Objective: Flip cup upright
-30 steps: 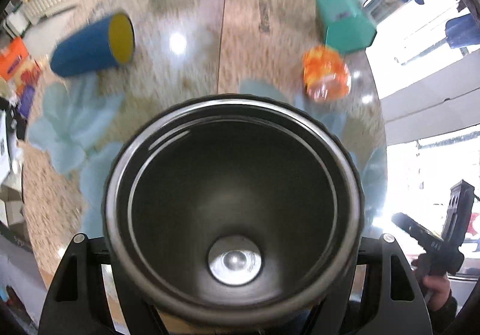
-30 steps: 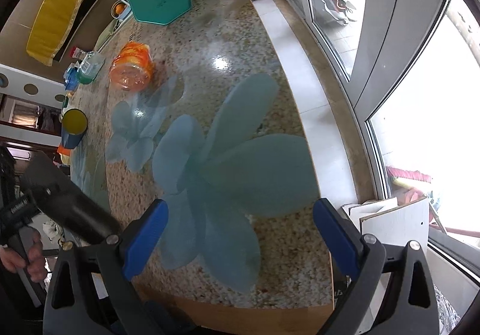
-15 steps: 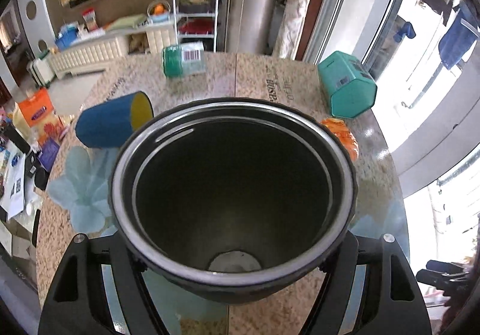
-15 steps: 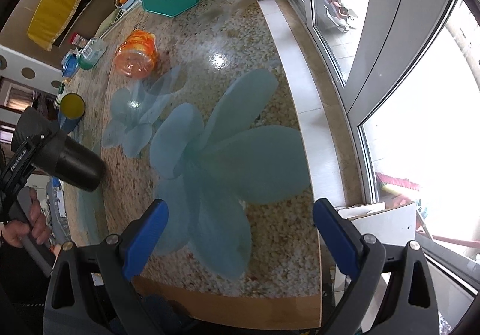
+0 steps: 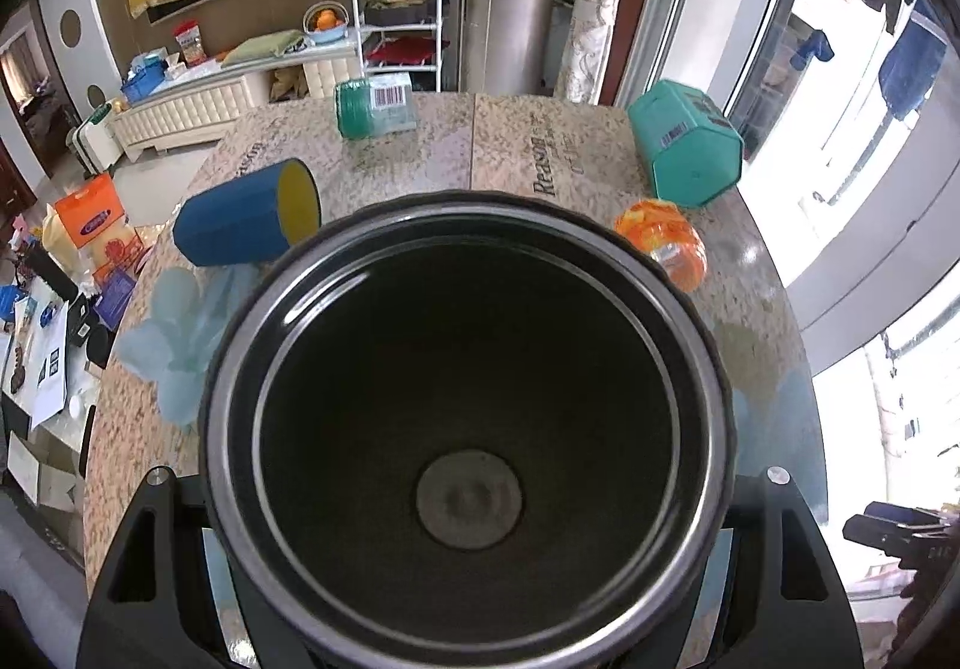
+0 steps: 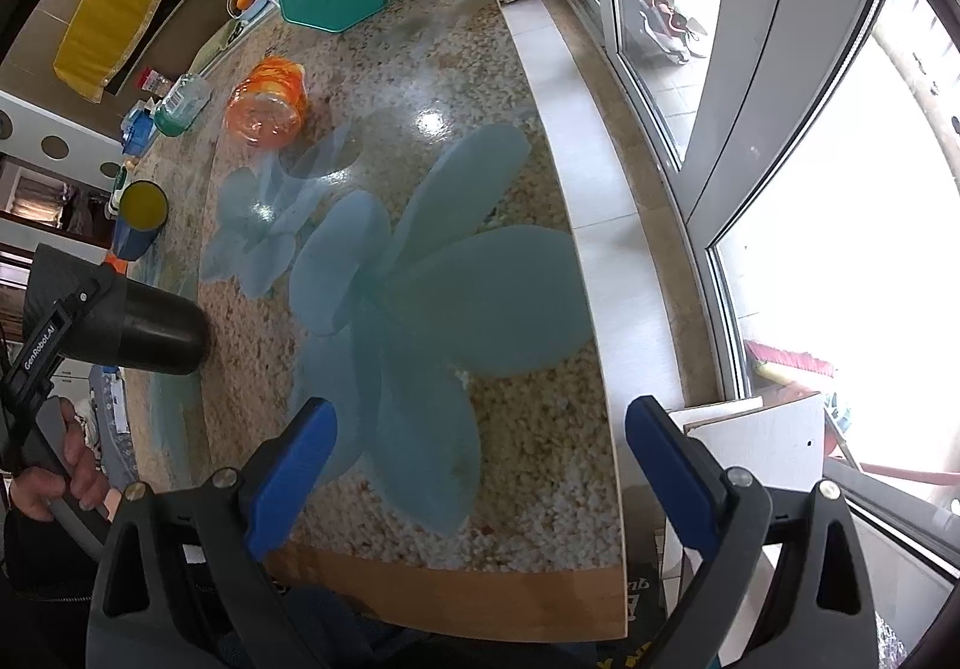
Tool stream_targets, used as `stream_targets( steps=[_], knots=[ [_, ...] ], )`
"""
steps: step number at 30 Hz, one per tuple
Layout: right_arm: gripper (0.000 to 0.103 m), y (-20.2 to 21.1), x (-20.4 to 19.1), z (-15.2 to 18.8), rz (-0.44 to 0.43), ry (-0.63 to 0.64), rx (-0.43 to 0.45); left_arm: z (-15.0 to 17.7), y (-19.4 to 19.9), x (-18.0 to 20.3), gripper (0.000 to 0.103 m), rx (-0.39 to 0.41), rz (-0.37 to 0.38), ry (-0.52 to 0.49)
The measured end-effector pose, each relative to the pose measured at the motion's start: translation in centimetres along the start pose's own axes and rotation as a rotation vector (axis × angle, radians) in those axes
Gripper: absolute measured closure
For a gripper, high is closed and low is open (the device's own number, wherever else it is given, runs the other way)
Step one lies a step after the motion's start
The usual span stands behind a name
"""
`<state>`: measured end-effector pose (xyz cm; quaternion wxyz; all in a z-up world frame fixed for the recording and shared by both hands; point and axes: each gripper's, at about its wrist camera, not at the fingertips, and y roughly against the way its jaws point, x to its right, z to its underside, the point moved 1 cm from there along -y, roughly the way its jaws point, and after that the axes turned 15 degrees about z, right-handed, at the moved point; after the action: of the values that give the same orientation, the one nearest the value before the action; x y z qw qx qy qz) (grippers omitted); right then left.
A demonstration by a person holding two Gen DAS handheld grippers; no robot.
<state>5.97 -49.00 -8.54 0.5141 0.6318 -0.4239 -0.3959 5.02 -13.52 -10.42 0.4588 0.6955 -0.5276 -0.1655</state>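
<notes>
Left wrist view: the left tool [image 5: 471,495] is clamped on the black cup [image 5: 468,429], mouth facing the camera, above the bench [image 5: 540,159].

Right wrist view: the right tool [image 6: 477,465] hangs over the bench's near edge, blue fingers [image 6: 294,465] spread wide, gripping nothing; the cup is off the bench at left.

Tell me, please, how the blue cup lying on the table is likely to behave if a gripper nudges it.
The blue cup lies on its side on the glossy table, so it would probably roll. Its wall looks slightly tapered, so it may curve rather than run straight. It looks empty, with a bare yellow inside, so likely light.
</notes>
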Motion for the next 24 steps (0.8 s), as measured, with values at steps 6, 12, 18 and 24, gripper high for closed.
stream_targets(
  steps=[6,12,18,24],
  knots=[
    [0.006,-0.6,-1.0,0.1,-0.032,-0.006,-0.003,0.0,-0.1,0.7,0.021,-0.050,0.026,-0.026],
    [0.006,-0.8,-1.7,-0.1,-0.048,-0.010,0.004,-0.1,-0.1,0.6,0.014,-0.088,0.055,0.004],
    [0.006,-1.0,-2.0,-0.1,-0.064,-0.022,0.005,0.0,0.5,0.9,0.012,-0.113,0.067,-0.005],
    [0.006,-1.4,-2.8,0.1,-0.087,-0.026,0.001,-0.6,1.8,0.8,0.003,-0.121,0.115,0.035]
  ],
)
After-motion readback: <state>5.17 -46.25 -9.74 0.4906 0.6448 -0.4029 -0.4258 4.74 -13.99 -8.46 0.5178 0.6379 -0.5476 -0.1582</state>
